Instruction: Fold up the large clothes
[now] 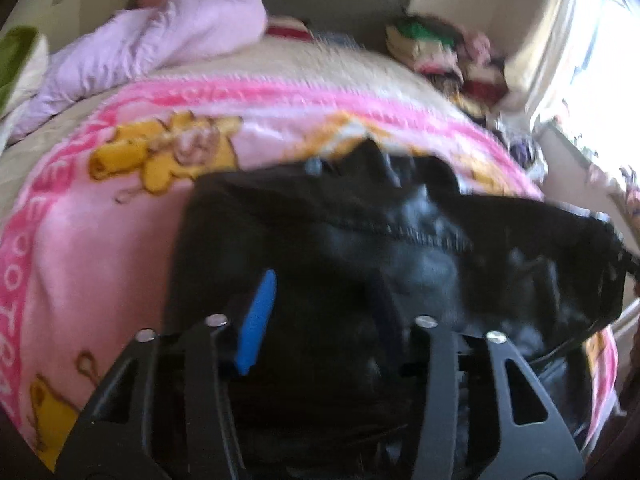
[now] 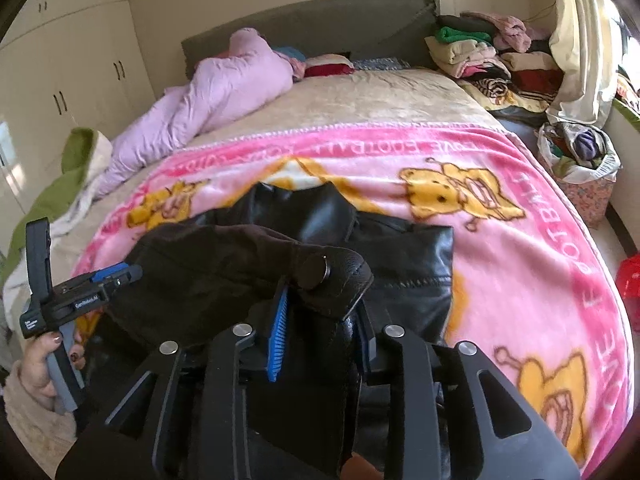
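A black leather jacket (image 2: 404,256) lies on a pink cartoon blanket (image 2: 520,260) spread over the bed. In the right wrist view my right gripper (image 2: 322,300) is shut on a flap with a snap button, lifted above the rest of the jacket. At the left, my left gripper (image 2: 120,274), held by a person's hand (image 2: 44,360), grips the other end of the same raised fold. The left wrist view is blurred. There the jacket (image 1: 320,220) drapes across my left gripper (image 1: 324,284); one blue pad (image 1: 256,320) shows and the other finger is hidden by fabric.
A lilac duvet (image 2: 224,88) is bunched at the head of the bed. Stacks of folded clothes (image 2: 480,56) sit at the back right. A bag of clothes (image 2: 576,160) stands on the floor to the right. Wardrobe doors (image 2: 72,60) line the left wall.
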